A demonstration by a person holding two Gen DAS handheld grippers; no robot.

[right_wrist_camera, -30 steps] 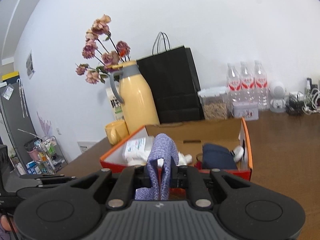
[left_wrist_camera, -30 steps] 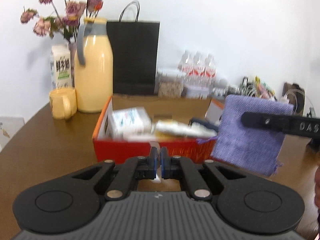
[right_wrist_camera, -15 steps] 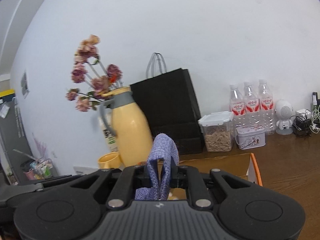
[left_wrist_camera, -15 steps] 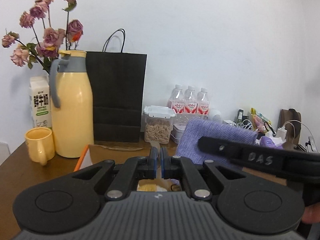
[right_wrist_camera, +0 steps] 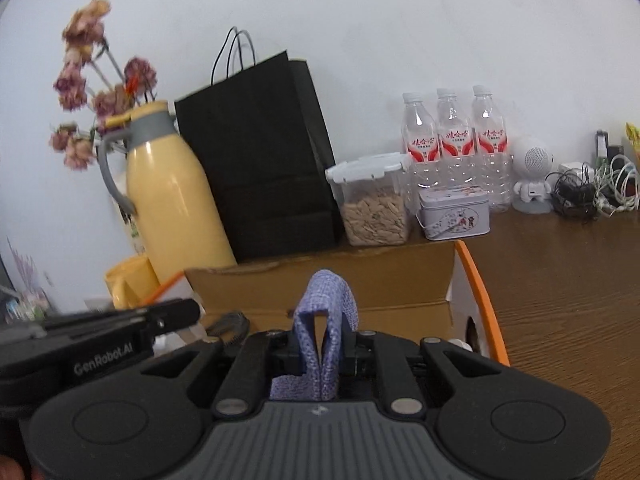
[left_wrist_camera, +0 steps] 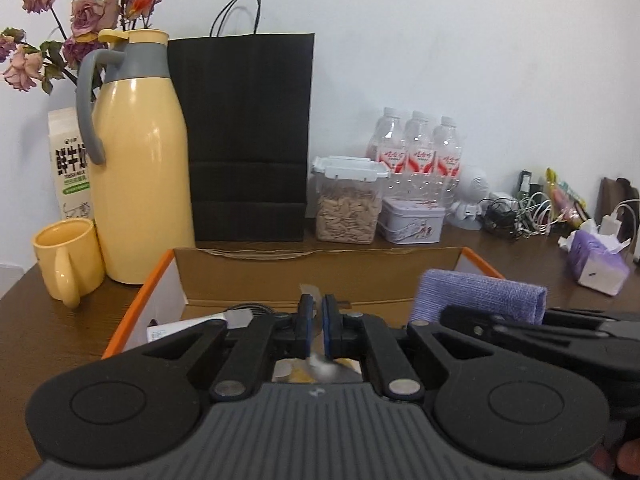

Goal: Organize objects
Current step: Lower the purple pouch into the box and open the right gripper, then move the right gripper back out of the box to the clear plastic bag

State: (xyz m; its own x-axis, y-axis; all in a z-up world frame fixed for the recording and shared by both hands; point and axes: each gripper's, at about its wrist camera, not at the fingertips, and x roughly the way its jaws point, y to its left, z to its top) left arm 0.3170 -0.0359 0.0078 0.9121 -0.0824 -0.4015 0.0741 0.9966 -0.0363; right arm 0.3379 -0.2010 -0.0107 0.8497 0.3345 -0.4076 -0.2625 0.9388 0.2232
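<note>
From my left wrist camera, my left gripper (left_wrist_camera: 315,328) has its blue pads nearly together, pinching a thin, clear, crinkled piece of wrapper (left_wrist_camera: 310,294) that pokes up between them; what it belongs to I cannot tell. It hangs over the near rim of the orange-edged cardboard box (left_wrist_camera: 320,276). The box's left wall rises just beside my left finger, and its brown back flap stands ahead. To my right, my other tool's arm crosses low with the purple cloth (left_wrist_camera: 478,296) draped over it, above the box's right side. Behind the box stand a yellow mug (left_wrist_camera: 66,258), a yellow thermos (left_wrist_camera: 140,184) and a black paper bag (left_wrist_camera: 246,140), close along the wall.

From my right wrist camera, my right gripper (right_wrist_camera: 322,354) is clamped on the purple cloth (right_wrist_camera: 326,332), which folds up in a loop between the fingers. It sits over the box (right_wrist_camera: 478,292), whose orange right edge runs just beside me. My left gripper (right_wrist_camera: 120,332) lies near on the left. Bare brown table (right_wrist_camera: 568,288) opens to the right.
</note>
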